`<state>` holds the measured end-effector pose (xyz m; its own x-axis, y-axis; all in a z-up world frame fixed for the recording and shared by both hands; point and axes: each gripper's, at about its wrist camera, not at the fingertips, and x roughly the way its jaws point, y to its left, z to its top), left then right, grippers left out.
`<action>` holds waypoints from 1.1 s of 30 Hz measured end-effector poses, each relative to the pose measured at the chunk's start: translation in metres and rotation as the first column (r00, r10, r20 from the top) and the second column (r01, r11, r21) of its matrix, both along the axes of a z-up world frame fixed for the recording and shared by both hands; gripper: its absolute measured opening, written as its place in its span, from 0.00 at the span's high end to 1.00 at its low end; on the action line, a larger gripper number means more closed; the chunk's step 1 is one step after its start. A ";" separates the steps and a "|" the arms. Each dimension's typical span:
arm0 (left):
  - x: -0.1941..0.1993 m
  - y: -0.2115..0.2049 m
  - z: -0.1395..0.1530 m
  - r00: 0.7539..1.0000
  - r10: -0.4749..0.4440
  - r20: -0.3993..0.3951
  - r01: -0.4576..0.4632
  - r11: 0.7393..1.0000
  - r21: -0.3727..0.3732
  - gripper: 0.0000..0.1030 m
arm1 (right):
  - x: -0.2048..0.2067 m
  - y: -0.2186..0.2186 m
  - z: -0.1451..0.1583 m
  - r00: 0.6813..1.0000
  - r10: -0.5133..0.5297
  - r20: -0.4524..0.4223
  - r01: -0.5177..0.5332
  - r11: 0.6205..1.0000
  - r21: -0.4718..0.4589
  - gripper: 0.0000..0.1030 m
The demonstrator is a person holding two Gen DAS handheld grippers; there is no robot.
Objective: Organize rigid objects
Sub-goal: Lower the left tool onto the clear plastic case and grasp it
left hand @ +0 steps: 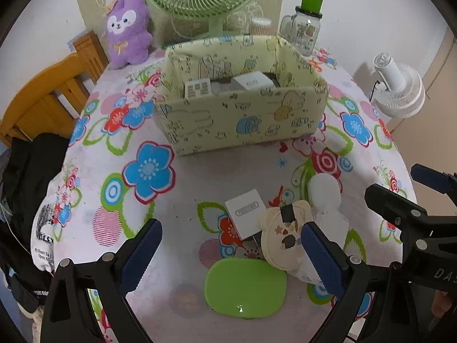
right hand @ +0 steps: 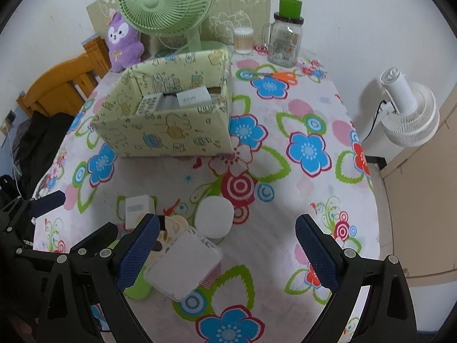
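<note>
Glossy green plastic lid (left hand: 245, 287); printed cloth (left hand: 177, 223) — matt; fuzzy plush (left hand: 128, 31); glass jar (right hand: 284, 44); wooden chair (left hand: 42, 94).

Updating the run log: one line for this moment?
left gripper: open, empty | right gripper: open, empty | storage box: partly filled | green lid: on table

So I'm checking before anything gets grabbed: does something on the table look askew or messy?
Yes. The loose items in front of the box lie in a heap: the cream round piece overlaps the white card box, and the white square case rests tilted over its neighbours. Nothing looks spilled or broken.
</note>
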<state>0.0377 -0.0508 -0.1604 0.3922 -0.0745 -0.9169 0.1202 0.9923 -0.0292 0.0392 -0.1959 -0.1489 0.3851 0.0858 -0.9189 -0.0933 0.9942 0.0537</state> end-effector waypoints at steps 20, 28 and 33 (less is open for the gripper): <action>-0.008 -0.062 -0.027 0.985 -0.169 -0.022 0.169 0.986 0.003 0.04 | -0.007 -0.040 -0.039 0.993 -0.099 -0.067 0.099 0.995 -0.013 0.05; -0.011 -0.083 -0.035 0.971 -0.233 -0.044 0.234 0.972 0.020 0.04 | -0.018 -0.055 -0.050 0.984 -0.156 -0.083 0.157 0.988 0.005 0.05; -0.013 -0.095 -0.043 0.961 -0.269 -0.060 0.271 0.962 0.029 0.04 | -0.026 -0.063 -0.055 0.978 -0.184 -0.096 0.186 0.983 0.006 0.05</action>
<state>0.0249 -0.1459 -0.2034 0.3108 -0.1372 -0.9405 0.3834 0.9236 -0.0080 0.0133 -0.2585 -0.2044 0.3067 0.0347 -0.9512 0.0986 0.9928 0.0680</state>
